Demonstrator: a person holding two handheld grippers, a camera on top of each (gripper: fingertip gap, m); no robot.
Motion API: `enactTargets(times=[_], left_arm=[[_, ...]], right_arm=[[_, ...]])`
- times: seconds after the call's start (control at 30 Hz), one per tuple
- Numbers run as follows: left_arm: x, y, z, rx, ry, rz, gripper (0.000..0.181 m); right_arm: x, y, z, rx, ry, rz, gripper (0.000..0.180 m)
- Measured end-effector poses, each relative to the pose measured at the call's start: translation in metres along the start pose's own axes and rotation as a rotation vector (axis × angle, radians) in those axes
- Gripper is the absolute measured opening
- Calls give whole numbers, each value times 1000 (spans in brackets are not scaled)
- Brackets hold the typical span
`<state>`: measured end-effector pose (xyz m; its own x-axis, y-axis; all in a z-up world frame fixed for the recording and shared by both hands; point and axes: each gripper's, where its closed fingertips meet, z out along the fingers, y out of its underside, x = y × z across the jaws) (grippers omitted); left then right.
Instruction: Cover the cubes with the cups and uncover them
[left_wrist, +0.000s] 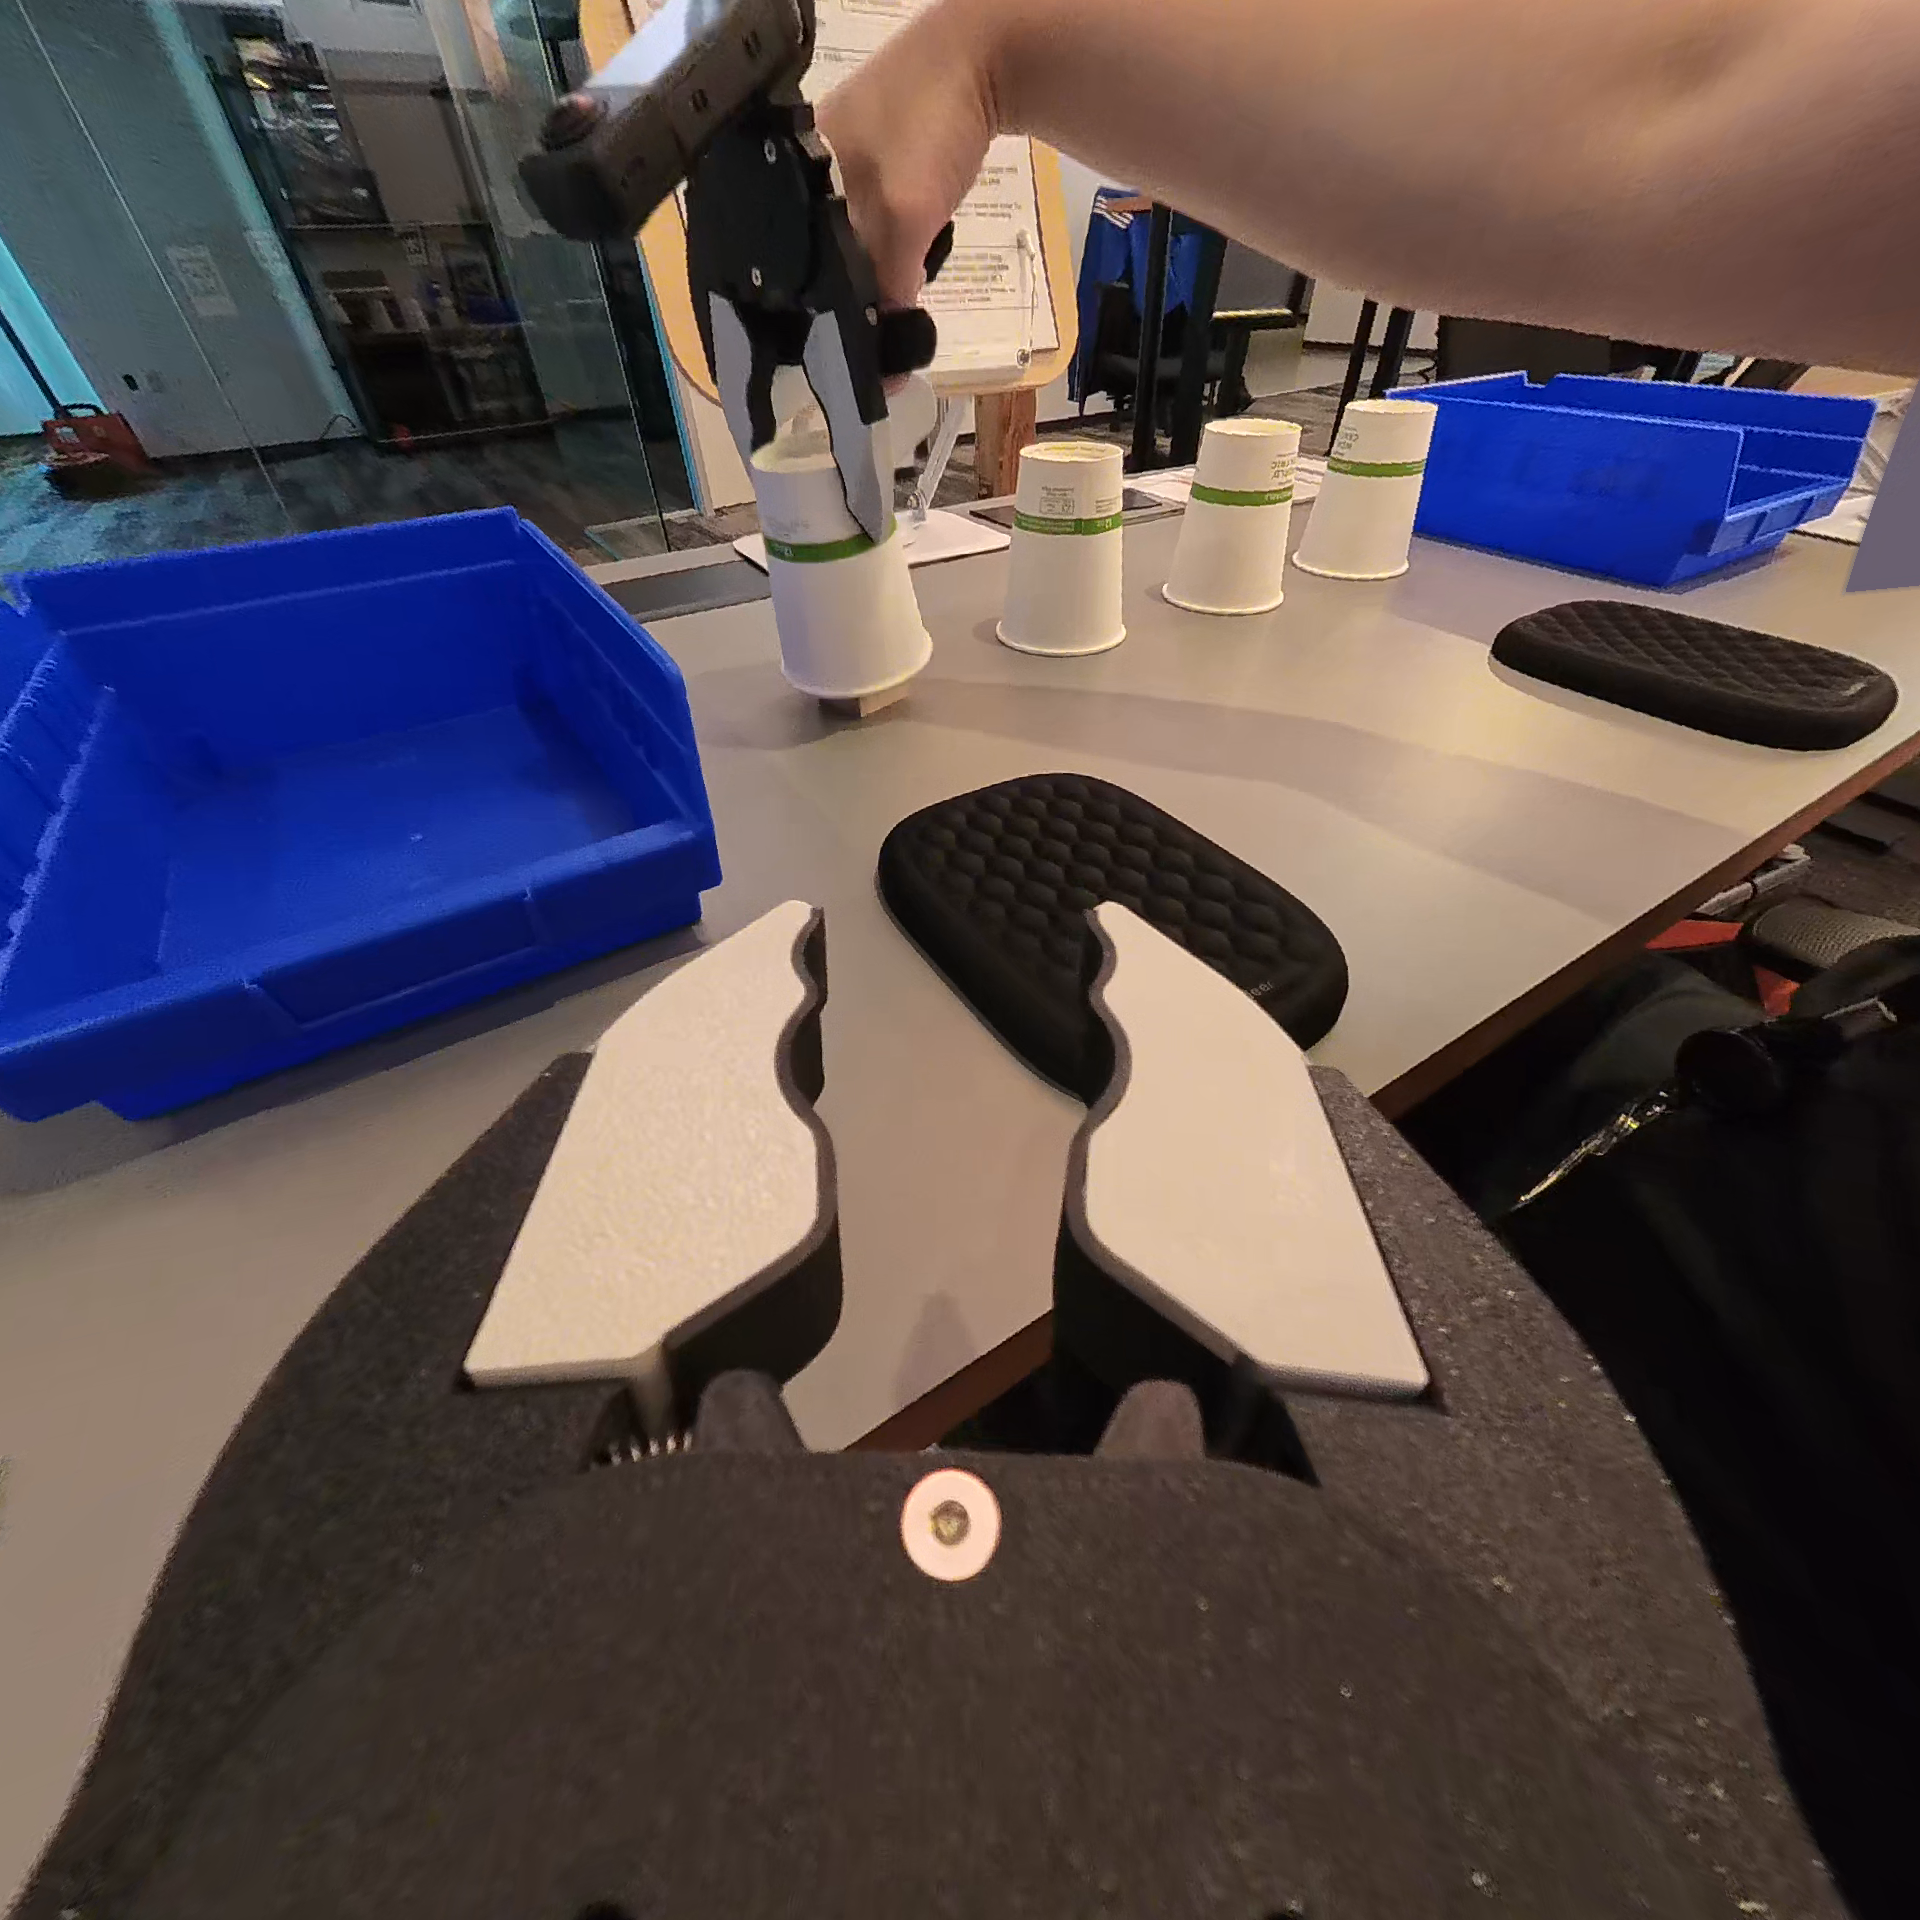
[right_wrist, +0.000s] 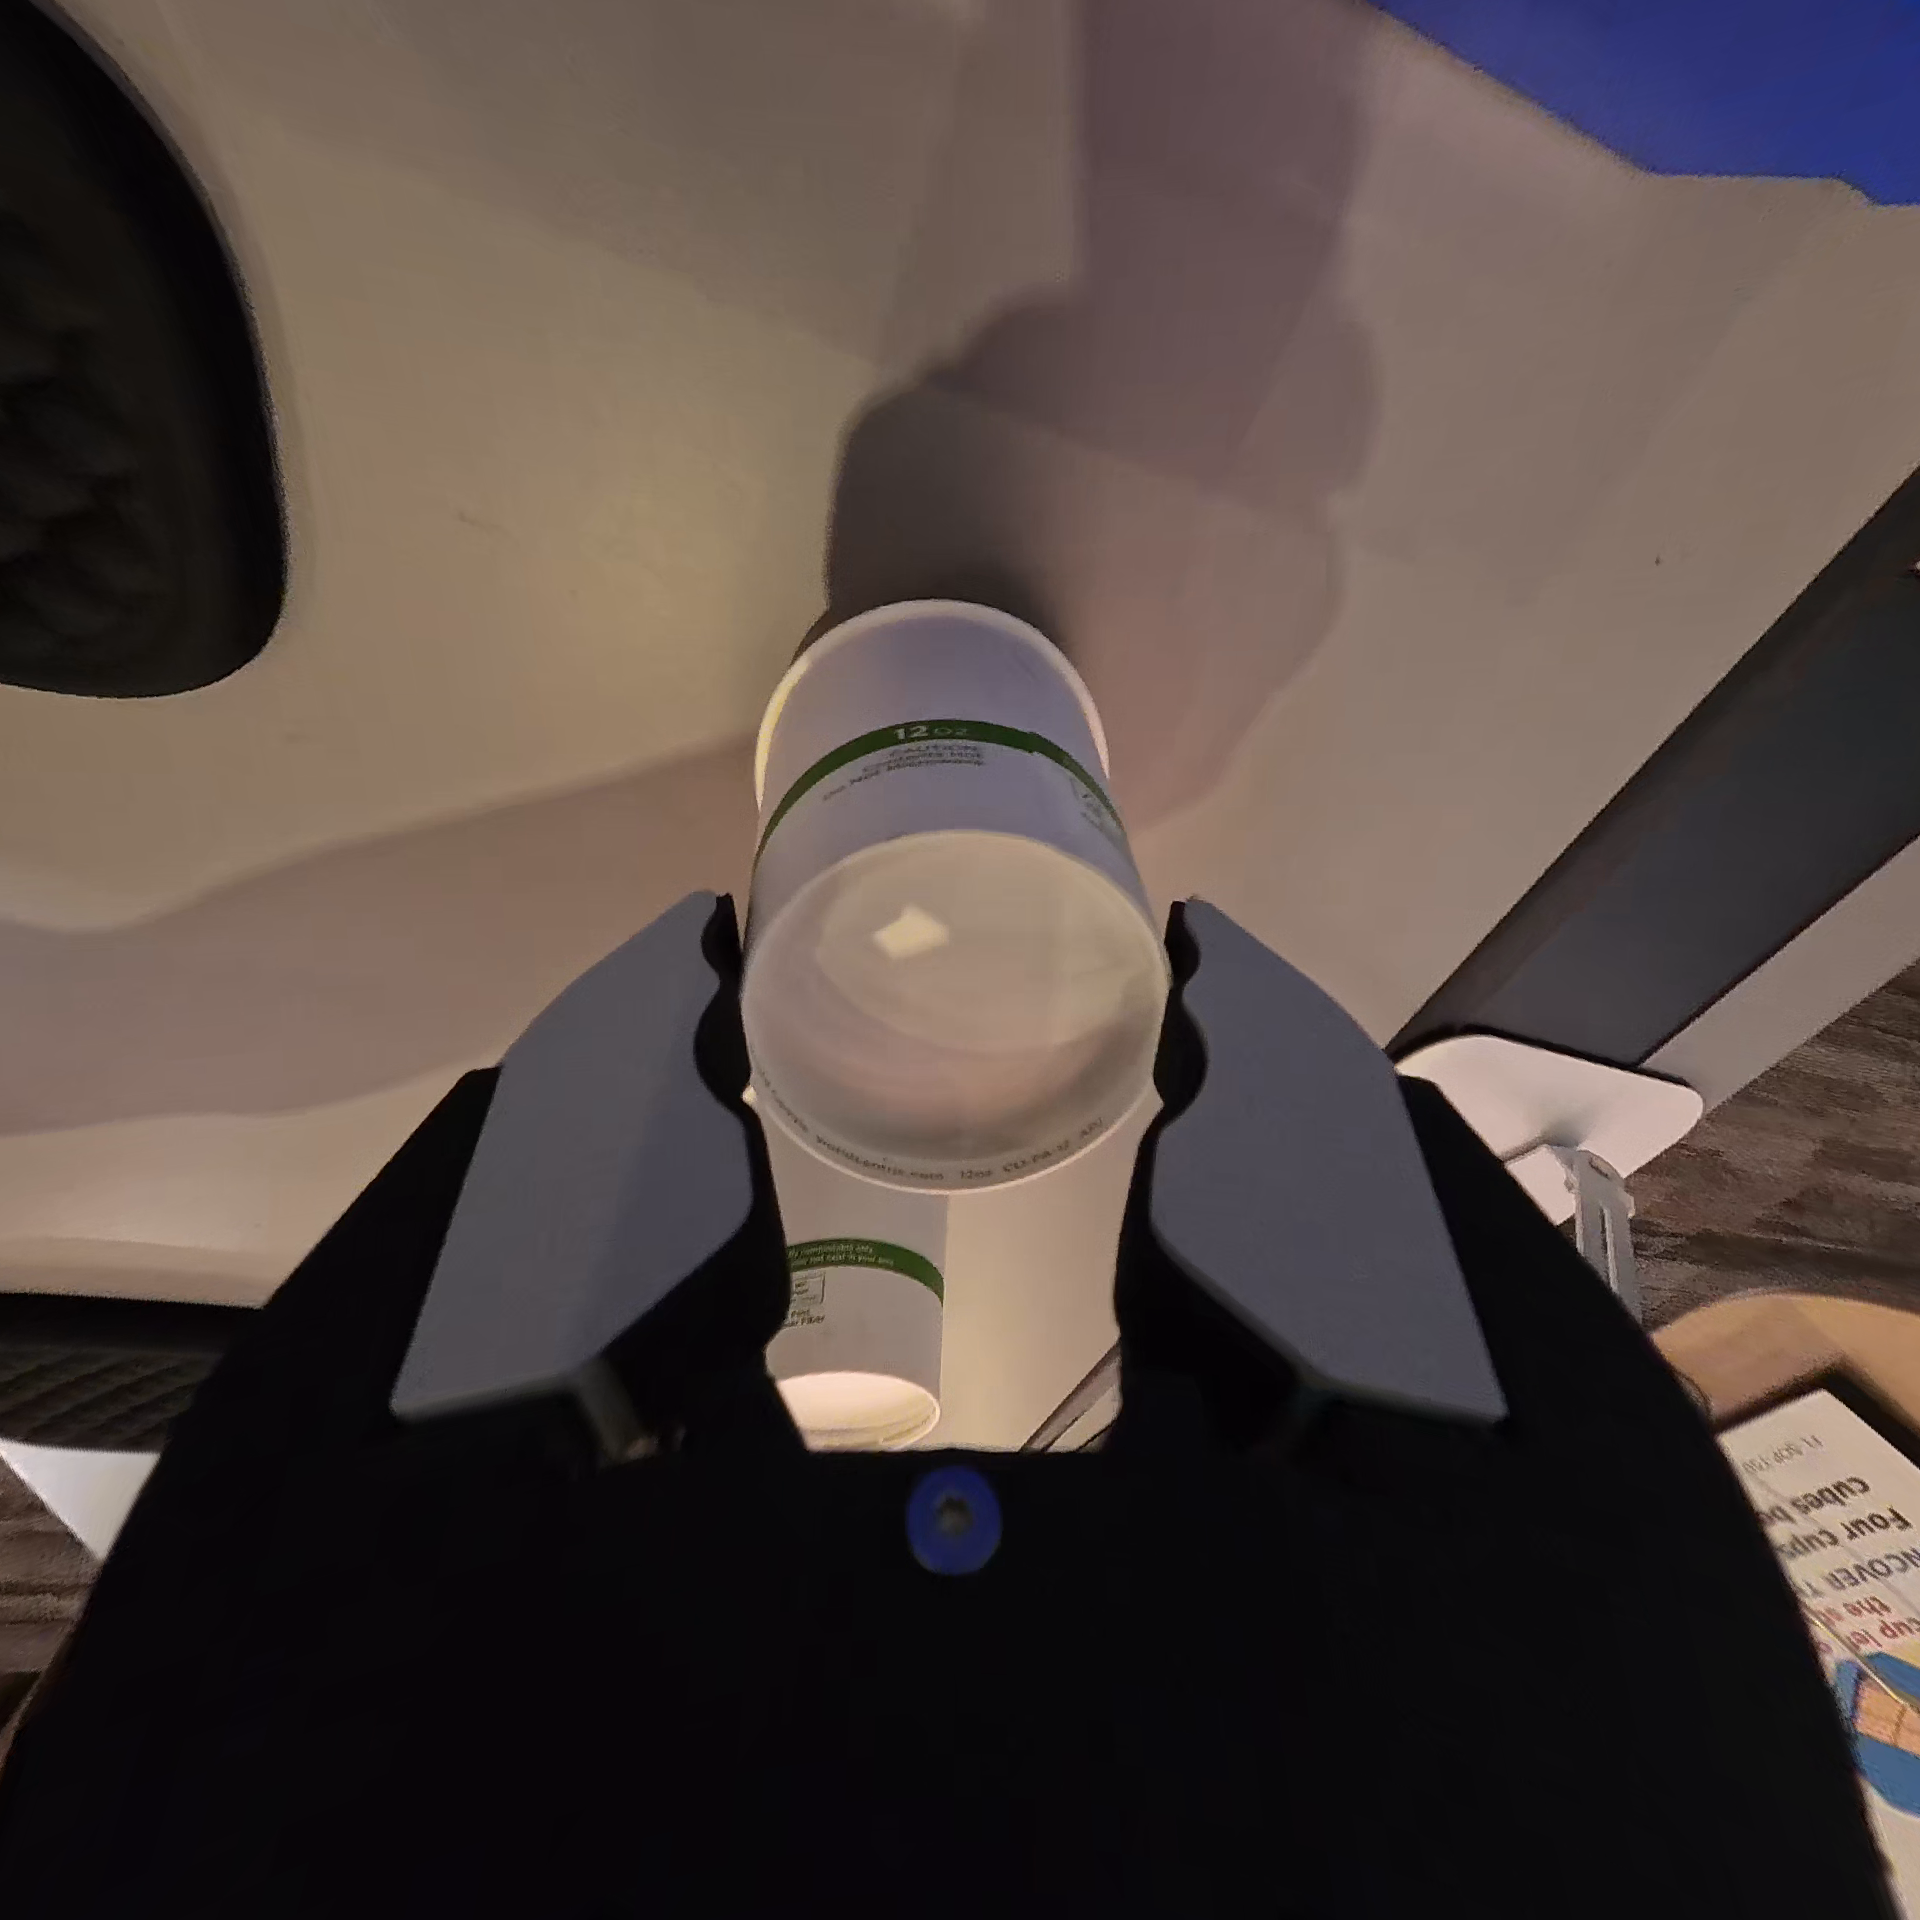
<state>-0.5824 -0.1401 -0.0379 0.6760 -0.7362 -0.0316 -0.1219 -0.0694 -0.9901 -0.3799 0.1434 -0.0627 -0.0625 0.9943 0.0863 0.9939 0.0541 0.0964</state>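
Several white paper cups with green bands stand upside down in a row on the grey table (left_wrist: 1195, 748). My right gripper (left_wrist: 821, 468) comes down from above and is shut on the leftmost cup (left_wrist: 852, 613), which is tilted and raised slightly. A tan wooden cube (left_wrist: 868, 709) peeks out under its rim. In the right wrist view the gripper (right_wrist: 951, 935) grips this cup (right_wrist: 951, 997) near its base. Three more cups (left_wrist: 1062, 561) (left_wrist: 1231, 530) (left_wrist: 1361, 499) rest flat; what they cover is hidden. My left gripper (left_wrist: 956, 935) is open and empty above the table's front edge.
A blue bin (left_wrist: 312, 790) sits at the left, another blue bin (left_wrist: 1621, 488) at the back right. A black wrist pad (left_wrist: 1039, 883) lies under my left gripper, a second pad (left_wrist: 1694, 675) at the right. A person's forearm (left_wrist: 1455, 156) spans above the cups. A neighbouring cup (right_wrist: 873, 1309) shows between the right jaws.
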Motion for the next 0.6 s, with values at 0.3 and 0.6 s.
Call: enactTargets(times=[0.3,0.6], left_arm=[[1,0,1,1,9,-7,45],[7,-2,10,-13,29,-6,45]], right_arm=[[-5,-4,16,80,-19,16,77],[-7,0,20,116,-12,34,77]])
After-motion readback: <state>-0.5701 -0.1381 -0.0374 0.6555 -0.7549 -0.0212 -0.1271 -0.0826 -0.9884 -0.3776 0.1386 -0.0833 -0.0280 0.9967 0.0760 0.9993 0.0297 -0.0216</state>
